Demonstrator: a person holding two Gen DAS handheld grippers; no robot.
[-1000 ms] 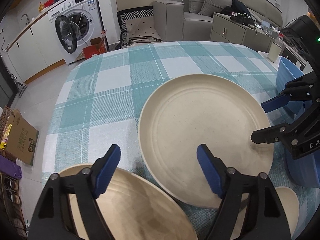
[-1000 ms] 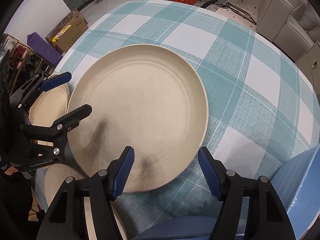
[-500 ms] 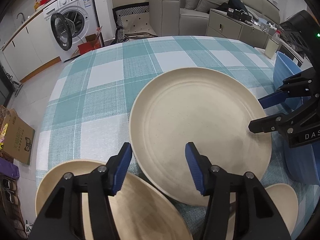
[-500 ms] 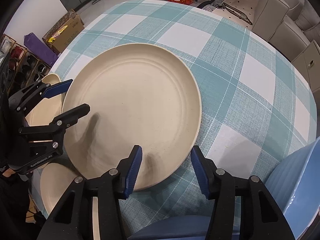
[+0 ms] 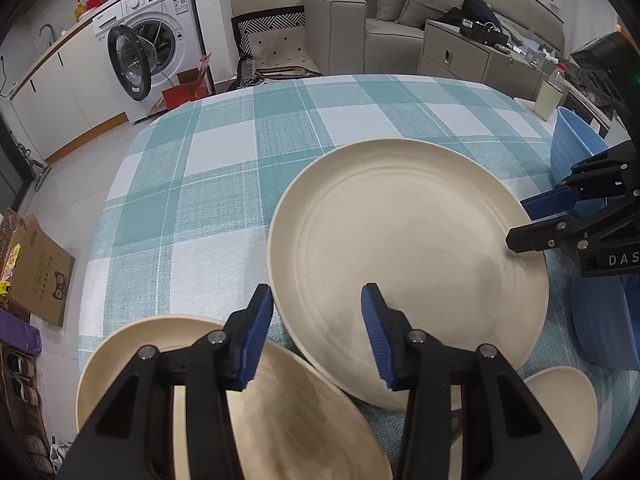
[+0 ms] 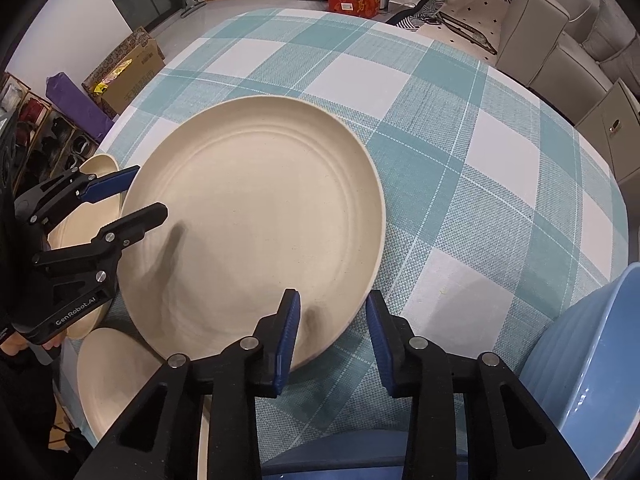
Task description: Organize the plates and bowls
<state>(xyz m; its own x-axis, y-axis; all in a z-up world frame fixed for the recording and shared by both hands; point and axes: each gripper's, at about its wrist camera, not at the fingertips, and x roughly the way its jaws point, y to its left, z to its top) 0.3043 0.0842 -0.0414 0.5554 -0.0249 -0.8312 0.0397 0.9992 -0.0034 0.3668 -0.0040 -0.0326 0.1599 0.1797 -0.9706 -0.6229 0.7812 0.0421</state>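
A large cream plate [image 5: 404, 256] lies on the checked tablecloth; it also shows in the right wrist view [image 6: 256, 224]. My left gripper [image 5: 316, 336] straddles its near-left rim, jaws partly closed with a gap, not touching it. My right gripper [image 6: 332, 336] straddles the plate's near-right rim, jaws narrowed but apart. A cream bowl [image 5: 280, 412] sits under the left gripper. A small cream plate [image 5: 560, 408] lies at the near edge. A blue bowl [image 6: 592, 360] and a blue plate [image 5: 600, 328] are by the right gripper.
The table [image 5: 224, 152] has a teal and white checked cloth. A bottle [image 5: 550, 96] stands at its far right edge. A washing machine [image 5: 152, 48], sofa [image 5: 400, 20] and cardboard box [image 5: 36, 272] are around the table.
Both grippers have narrowed their jaws from wide open to a smaller gap around the large plate's rim. The plate has stayed on the table.
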